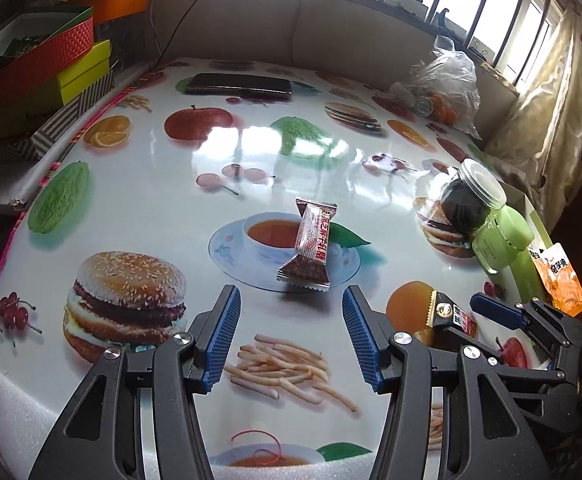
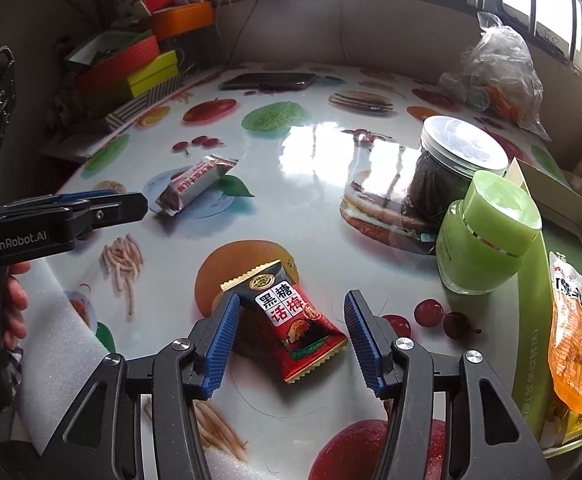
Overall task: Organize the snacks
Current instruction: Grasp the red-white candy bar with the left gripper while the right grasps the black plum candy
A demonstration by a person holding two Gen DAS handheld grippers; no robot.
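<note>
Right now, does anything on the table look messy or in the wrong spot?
Two snacks lie loose on the table: a brown-and-white candy and a red-and-black plum packet, both lying crooked. The other packets sit in the green box on the right. Nothing looks spilled or broken.

Black claw point(image 1: 291, 336), ribbed blue pads point(image 1: 227, 336)

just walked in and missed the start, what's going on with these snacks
A person is tidying snacks on a food-print table with tongs in each hand. The left tongs hang open just short of a brown-and-white candy lying flat. The right tongs are open around a red-and-black plum candy packet, not clamped on it. At the right, a green box already holds orange snack packets, beside a green jar and a clear jar.
</note>
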